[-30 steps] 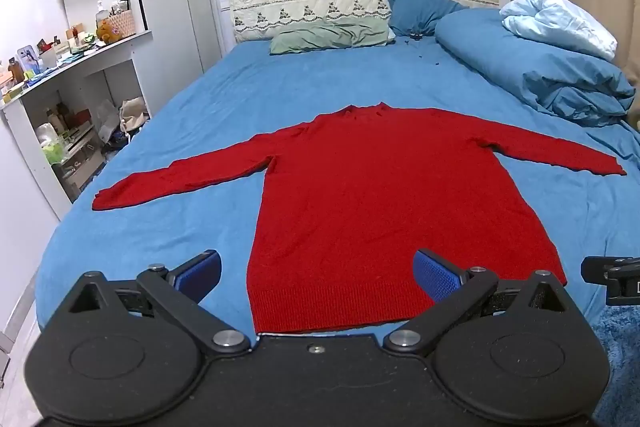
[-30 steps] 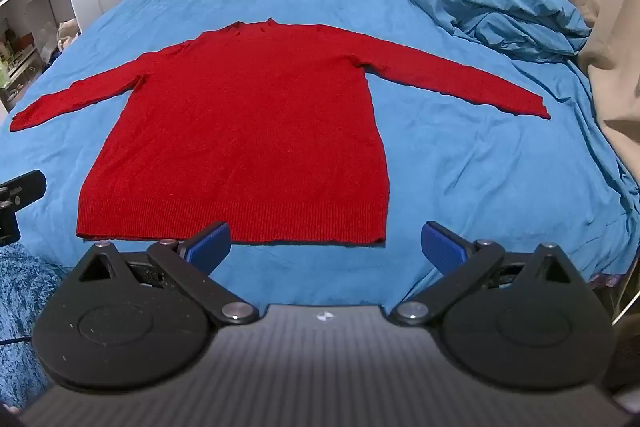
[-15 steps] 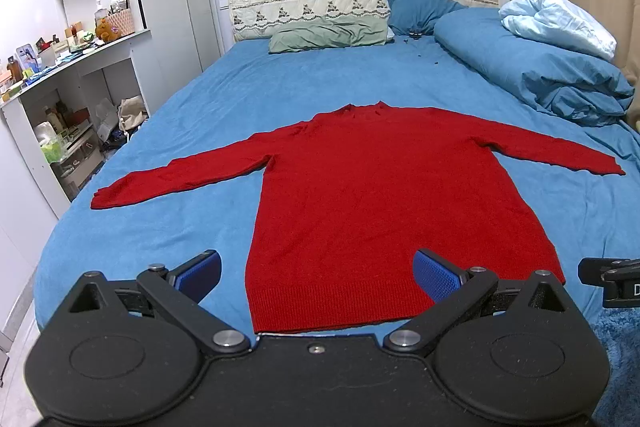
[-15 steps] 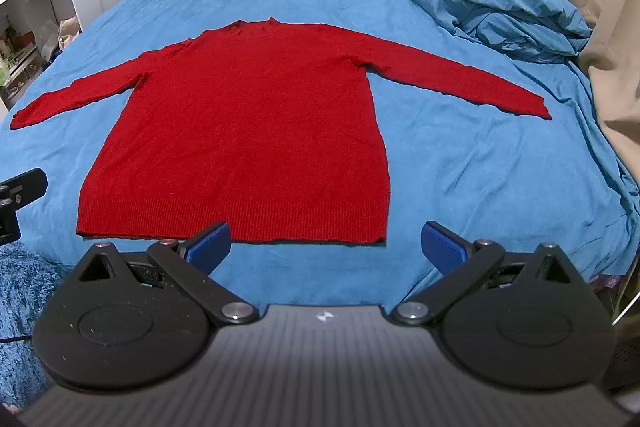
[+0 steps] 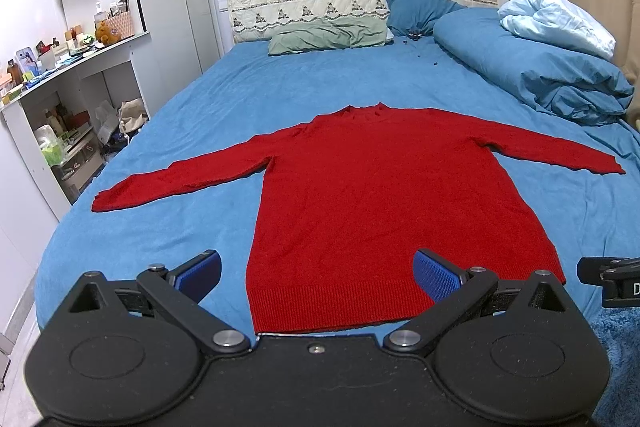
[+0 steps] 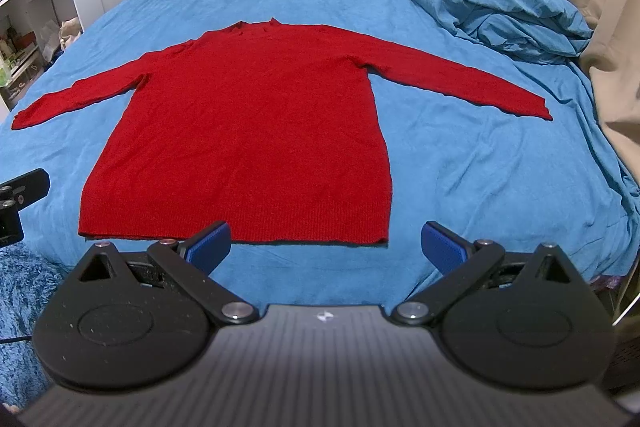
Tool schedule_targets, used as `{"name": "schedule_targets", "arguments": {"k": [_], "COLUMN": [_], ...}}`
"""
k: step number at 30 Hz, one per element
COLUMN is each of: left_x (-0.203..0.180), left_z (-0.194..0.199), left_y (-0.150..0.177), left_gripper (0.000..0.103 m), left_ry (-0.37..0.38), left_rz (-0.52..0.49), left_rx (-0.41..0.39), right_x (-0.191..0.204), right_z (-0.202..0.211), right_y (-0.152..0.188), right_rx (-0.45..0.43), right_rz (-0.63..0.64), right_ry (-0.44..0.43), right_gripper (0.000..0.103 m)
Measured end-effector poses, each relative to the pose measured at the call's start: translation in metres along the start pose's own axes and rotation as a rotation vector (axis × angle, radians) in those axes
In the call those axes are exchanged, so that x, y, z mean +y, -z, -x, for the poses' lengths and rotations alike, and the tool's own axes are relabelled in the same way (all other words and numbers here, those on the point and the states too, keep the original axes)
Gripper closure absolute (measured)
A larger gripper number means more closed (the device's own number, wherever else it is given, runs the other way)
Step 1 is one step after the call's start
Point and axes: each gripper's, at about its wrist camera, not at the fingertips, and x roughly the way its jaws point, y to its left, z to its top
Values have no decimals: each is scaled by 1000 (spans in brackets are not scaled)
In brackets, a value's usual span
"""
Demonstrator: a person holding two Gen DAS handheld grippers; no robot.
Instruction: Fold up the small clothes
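Red knit sweater is lying flat on the blue bed sheet, sleeves spread wide, ribbed hem nearest the cameras. No fold is showing yet; the approach step appears to be in hand. The left gripper and right gripper are hovering short of the hem, jaws spread and gripping nothing. The next move is likely calling for pinching a sleeve or hem corner; the soft knit is likely to sag.
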Motion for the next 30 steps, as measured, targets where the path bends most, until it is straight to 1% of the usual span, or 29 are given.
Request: {"name": "schedule_targets", "arguments": {"k": [30], "left_x": [-1], "left_z": [1], "left_y": [0], "left_gripper": [0], "left_ry": [-6], "left_rz": [-3], "left_rx": [-3], "right_x": [3], "right_z": [-2], "right_y": [2], "right_rx": [1], "right_rz": [-1], "right_ry": [-5], "right_gripper": [0]}}
